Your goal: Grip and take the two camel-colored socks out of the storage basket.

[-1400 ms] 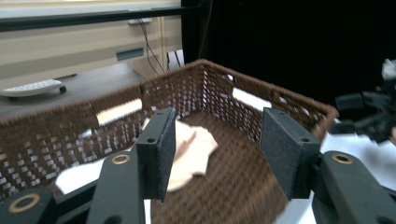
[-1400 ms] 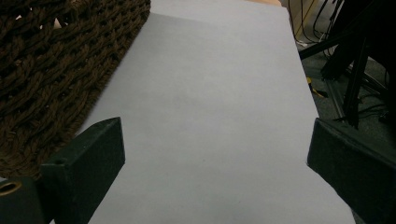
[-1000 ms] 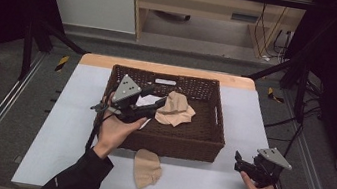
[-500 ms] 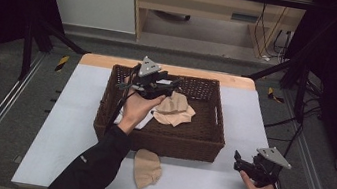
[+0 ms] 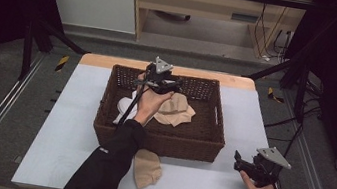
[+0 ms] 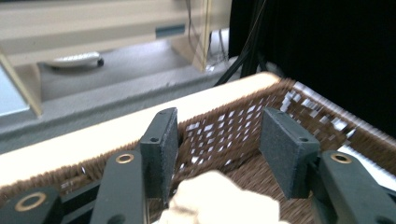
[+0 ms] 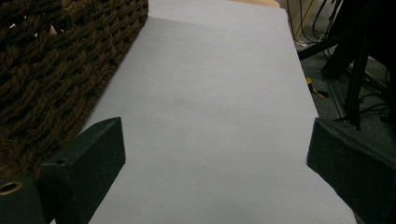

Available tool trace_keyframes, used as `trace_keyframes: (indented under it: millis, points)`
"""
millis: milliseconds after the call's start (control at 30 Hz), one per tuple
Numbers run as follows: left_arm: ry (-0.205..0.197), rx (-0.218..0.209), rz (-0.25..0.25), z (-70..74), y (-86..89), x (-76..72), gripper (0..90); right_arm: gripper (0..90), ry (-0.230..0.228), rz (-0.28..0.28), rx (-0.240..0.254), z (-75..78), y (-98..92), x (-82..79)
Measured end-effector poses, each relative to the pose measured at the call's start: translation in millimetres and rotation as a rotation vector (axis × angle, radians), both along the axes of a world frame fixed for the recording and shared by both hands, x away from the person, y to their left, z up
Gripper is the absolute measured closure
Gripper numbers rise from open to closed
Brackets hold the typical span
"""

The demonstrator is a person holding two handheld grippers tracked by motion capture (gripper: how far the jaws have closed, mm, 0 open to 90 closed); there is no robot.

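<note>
A left gripper point(image 5: 162, 79) is hanging over the far part of a basket point(image 5: 206, 143), above a beige cloth point(image 5: 176, 112); its jaws are too small to judge. A right gripper point(image 5: 257, 167) is resting near the table point(image 5: 78, 111) corner. Another cloth point(image 5: 147, 168) is lying before the basket.
</note>
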State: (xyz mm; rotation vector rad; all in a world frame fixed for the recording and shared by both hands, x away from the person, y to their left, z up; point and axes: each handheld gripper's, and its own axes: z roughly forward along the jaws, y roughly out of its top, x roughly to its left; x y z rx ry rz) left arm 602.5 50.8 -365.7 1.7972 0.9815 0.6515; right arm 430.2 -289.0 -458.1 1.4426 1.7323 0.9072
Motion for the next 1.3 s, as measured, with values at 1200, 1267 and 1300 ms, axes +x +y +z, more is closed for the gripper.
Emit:
trace_keyframes:
  millis: [1200, 1267, 1300]
  points:
    - [0.258, 0.270, -0.054, -71.8, -21.1, 8.6, 47.0, 5.1, 0.017, 0.003, -0.008, -2.7, 0.7, 2.2]
    - [0.269, 0.280, -0.058, -71.8, -20.6, 8.5, 51.1, 5.1, 0.017, 0.003, -0.008, -2.7, 0.5, 2.1]
    - [0.272, 0.283, -0.058, -72.0, -20.5, 8.5, 52.6, 5.1, 0.017, 0.003, -0.007, -2.7, 0.5, 2.1]
